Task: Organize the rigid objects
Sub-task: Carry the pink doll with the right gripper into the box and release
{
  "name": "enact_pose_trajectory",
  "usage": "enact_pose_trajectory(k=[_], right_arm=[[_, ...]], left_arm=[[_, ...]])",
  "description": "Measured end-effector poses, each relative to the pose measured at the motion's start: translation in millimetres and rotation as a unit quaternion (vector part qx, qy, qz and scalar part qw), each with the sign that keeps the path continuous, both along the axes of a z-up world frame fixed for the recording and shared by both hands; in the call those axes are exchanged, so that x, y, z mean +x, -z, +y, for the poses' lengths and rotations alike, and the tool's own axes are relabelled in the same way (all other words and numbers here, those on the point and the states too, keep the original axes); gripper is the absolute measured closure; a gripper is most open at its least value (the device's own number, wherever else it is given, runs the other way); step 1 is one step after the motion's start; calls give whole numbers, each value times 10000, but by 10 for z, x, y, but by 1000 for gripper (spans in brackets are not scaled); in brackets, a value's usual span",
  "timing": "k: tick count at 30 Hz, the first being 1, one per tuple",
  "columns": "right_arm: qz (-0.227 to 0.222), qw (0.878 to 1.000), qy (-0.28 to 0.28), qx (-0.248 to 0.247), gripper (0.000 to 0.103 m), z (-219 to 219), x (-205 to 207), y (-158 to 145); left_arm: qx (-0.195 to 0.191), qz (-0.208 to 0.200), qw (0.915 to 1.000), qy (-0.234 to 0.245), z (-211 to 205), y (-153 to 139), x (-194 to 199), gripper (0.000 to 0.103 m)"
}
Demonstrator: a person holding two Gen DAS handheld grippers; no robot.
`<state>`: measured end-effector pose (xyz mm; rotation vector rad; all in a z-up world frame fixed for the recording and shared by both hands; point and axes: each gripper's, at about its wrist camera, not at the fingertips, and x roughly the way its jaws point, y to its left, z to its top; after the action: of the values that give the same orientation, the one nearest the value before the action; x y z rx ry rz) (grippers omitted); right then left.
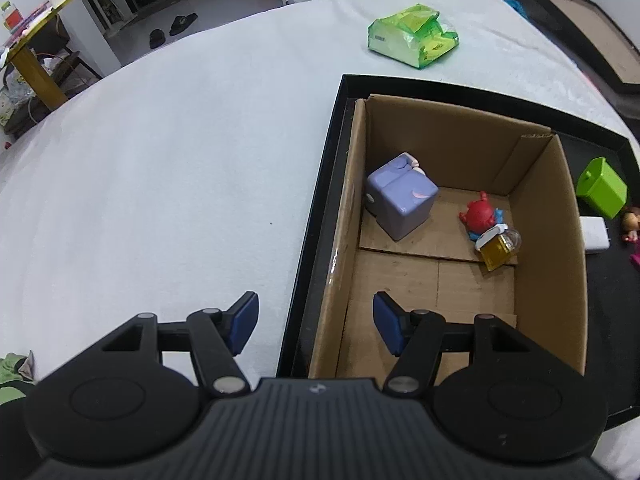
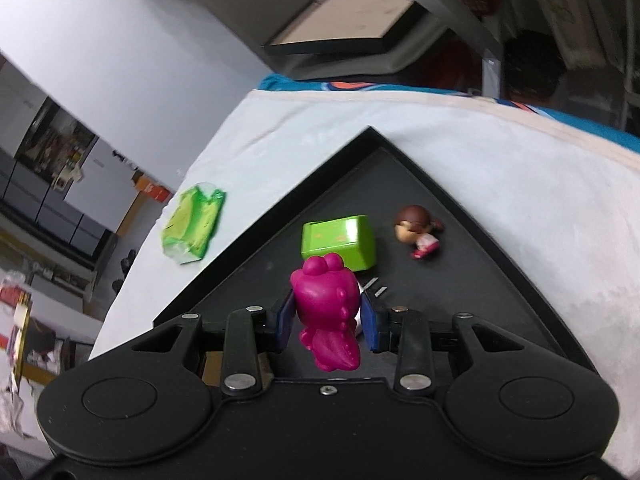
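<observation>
Because its blue pads pressed on either flank of the magenta toy figure (image 2: 326,312), the right gripper (image 2: 328,318) had its jaws closed on that toy, which hung clear above the black tray (image 2: 452,208), held by its body so that it could be carried, I judged, to the cardboard box (image 1: 548,264). Beyond it on the tray lay a green block (image 2: 340,242) and a small doll (image 2: 418,232), apparently still to be sorted. The left gripper (image 1: 314,326) hovered with its jaws apart and nothing between them, straddling the box's near left wall, perhaps to steady it. Inside the box sat a lavender cube (image 1: 400,200), a red figure (image 1: 482,214) and a yellow trinket (image 1: 498,250), gathered there as the sorted lot. A green packet (image 1: 414,36) lay well apart on the white bed (image 1: 180,160).
</observation>
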<state>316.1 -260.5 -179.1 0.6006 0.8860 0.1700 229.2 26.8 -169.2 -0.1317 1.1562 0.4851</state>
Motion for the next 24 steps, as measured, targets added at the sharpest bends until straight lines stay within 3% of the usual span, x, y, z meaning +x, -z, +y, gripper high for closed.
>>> enact_pose_trajectory(k=[12, 24], right_arm=[[-690, 9945, -686, -398, 69, 382, -113, -339], [-1005, 9822, -1492, -535, 69, 789, -185, -515]], left_arm=[[-237, -209, 9994, 104, 124, -68, -75, 41], [-426, -259, 9984, 253, 205, -100, -55, 45]])
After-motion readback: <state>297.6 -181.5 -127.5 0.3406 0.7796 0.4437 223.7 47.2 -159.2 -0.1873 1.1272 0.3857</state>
